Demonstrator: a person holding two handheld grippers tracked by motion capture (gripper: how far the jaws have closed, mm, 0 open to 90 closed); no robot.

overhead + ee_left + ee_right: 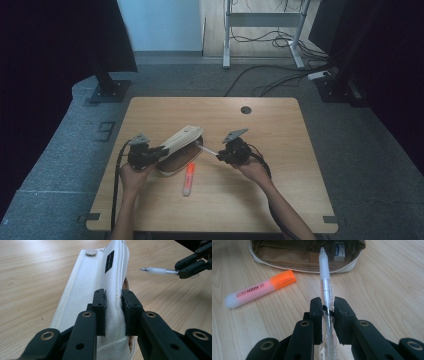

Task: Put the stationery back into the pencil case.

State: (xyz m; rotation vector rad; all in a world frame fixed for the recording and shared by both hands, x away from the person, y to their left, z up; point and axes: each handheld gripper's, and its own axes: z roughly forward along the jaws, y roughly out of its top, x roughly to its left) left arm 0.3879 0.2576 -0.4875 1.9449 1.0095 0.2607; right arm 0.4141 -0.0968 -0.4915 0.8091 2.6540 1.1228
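Note:
A white fabric pencil case (181,145) lies open on the wooden table, its brown inside (294,253) facing my right gripper. My left gripper (159,151) is shut on the raised white flap (113,312) and holds it up. My right gripper (219,156) is shut on a clear pen (325,282) whose tip points into the case mouth. That pen (160,271) also hangs beside the flap in the left gripper view. An orange highlighter (188,179) lies on the table in front of the case. A small eraser (339,251) sits inside the case.
A round cable hole (245,110) is near the table's (260,200) far edge. Past the table are desk legs, cables and a black stand on the floor.

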